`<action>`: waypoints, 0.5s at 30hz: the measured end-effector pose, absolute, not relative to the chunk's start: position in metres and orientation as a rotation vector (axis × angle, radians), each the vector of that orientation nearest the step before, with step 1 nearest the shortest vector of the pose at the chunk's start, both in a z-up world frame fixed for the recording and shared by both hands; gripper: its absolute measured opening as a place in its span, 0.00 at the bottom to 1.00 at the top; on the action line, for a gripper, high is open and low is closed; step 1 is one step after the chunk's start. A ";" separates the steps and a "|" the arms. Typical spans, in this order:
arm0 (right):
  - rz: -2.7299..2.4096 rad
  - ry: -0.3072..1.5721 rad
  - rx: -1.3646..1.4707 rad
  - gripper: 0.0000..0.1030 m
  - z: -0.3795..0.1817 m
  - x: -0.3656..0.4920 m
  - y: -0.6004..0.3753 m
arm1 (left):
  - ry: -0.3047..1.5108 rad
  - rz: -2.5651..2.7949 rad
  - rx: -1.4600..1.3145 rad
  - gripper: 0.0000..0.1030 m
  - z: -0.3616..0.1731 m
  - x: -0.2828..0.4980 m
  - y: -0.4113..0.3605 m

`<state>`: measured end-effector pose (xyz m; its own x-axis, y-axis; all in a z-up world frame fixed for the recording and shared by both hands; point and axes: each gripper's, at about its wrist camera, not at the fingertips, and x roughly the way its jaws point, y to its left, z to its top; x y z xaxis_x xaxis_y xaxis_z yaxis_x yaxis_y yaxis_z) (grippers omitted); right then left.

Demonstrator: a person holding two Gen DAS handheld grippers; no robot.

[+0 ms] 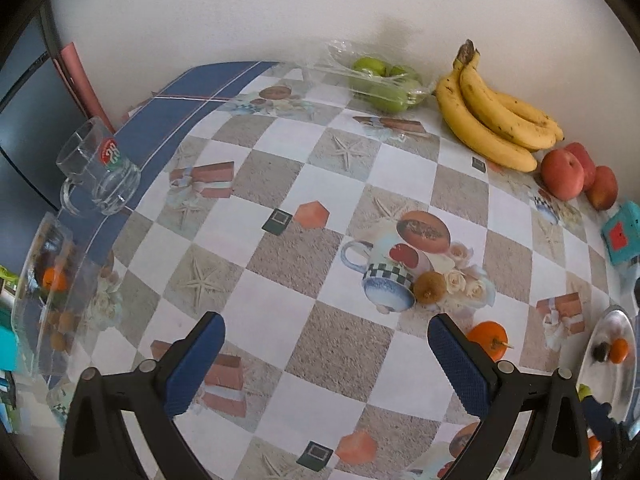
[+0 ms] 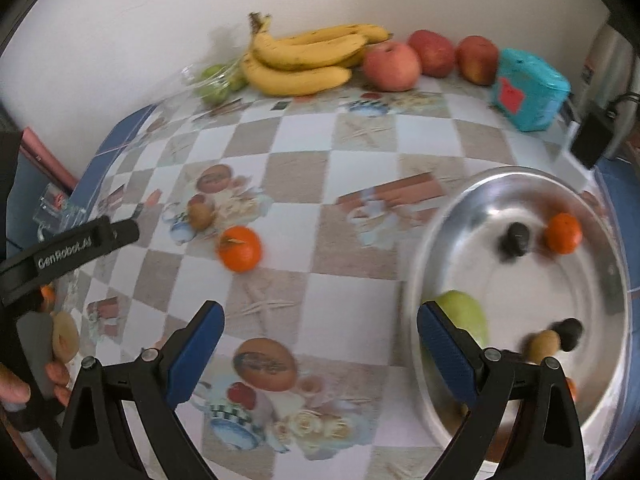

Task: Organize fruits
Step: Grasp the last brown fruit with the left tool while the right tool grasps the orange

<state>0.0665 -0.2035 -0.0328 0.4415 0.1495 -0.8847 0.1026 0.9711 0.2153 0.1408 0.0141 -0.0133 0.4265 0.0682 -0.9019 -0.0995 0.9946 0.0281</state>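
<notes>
Left gripper (image 1: 326, 350) spread wide, empty, above the checkered printed tablecloth (image 1: 280, 248); a small brown kiwi (image 1: 430, 287) and a round orange tangerine (image 1: 488, 338) lie just ahead to its right. Right gripper (image 2: 320, 342) also wide, empty, its right finger over the rim of the round metal tray (image 2: 600, 248), which holds a green pear (image 2: 464, 314), another tangerine and small dark fruits. Yellow bananas (image 2: 308, 56), red apples (image 2: 392, 66) and bagged green apples (image 1: 384, 80) line the wall.
</notes>
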 end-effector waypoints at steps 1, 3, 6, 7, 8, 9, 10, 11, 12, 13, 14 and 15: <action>0.040 1.118 0.245 0.94 -0.034 0.068 -0.198 | 1.128 0.100 -0.039 1.00 -0.013 0.142 0.015; 0.053 1.120 0.239 0.94 -0.035 0.071 -0.192 | 1.135 0.078 -0.071 1.00 -0.013 0.144 0.018; 0.075 1.131 0.263 0.94 -0.041 0.075 -0.185 | 1.136 0.046 -0.099 1.00 -0.013 0.146 0.020; 0.080 1.135 0.269 0.94 -0.043 0.077 -0.183 | 1.135 0.042 -0.097 1.00 -0.014 0.147 0.020; 0.078 1.143 0.270 0.94 -0.047 0.079 -0.181 | 1.135 0.037 -0.095 1.00 -0.014 0.148 0.020; 0.076 1.146 0.269 0.94 -0.049 0.080 -0.179 | 1.138 0.032 -0.098 1.00 -0.016 0.148 0.019; 0.073 1.150 0.267 0.94 -0.051 0.082 -0.176 | 1.142 0.027 -0.102 1.00 -0.017 0.149 0.020; 0.073 1.150 0.266 0.94 -0.052 0.083 -0.175 | 1.145 0.023 -0.105 1.00 -0.018 0.149 0.020; 0.072 1.150 0.265 0.94 -0.053 0.083 -0.173 | 1.149 0.022 -0.106 1.00 -0.020 0.150 0.021; 0.072 1.150 0.262 0.94 -0.054 0.085 -0.170 | 1.153 0.022 -0.105 1.00 -0.022 0.151 0.020; 0.070 1.150 0.260 0.94 -0.054 0.086 -0.169 | 1.155 0.019 -0.104 1.00 -0.023 0.151 0.020; 0.069 1.151 0.256 0.94 -0.055 0.087 -0.167 | 1.154 0.015 -0.105 1.00 -0.024 0.152 0.020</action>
